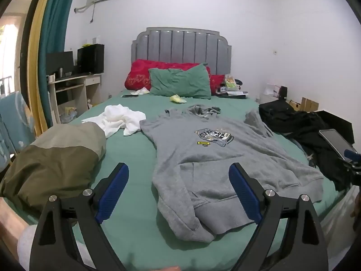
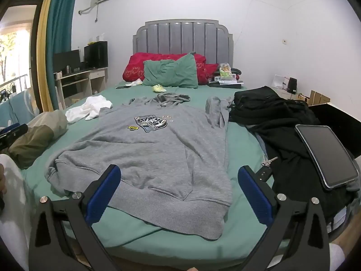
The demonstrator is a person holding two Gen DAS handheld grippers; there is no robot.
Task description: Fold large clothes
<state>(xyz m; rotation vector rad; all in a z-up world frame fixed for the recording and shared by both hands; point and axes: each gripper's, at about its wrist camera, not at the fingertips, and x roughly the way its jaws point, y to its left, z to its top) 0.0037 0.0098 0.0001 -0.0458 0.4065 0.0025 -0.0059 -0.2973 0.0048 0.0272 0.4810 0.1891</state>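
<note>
The left gripper (image 1: 178,192) hung with its blue-padded fingers spread wide and empty above the foot of the bed, framing the hoodie's lower left corner. The right gripper (image 2: 179,193) was likewise splayed and held nothing, poised over the ribbed hem. Both seemed placed there to take the bottom edge at two points, which judged as the start of folding rather than any step completed.

The grey hoodie (image 2: 146,149) lay front-up on the green bedsheet (image 1: 133,153), its printed chest graphic (image 2: 150,123) facing the ceiling, hood bunched toward the pillows, one sleeve doubled back along the right side. The hem ran close to the mattress's rounded foot edge, partly rumpled, so a grip there would need little reach.

Room for spreading was tight at the sides. A pile of black clothes (image 2: 275,122) carrying a tablet (image 2: 327,155) lay just beside the hoodie's right edge, with keys (image 2: 267,163) near it. To the left, an olive jacket (image 1: 52,162) and a white garment (image 1: 119,117) sat close by. Open sheet remained between the hood and the green pillow (image 1: 180,82).
</note>
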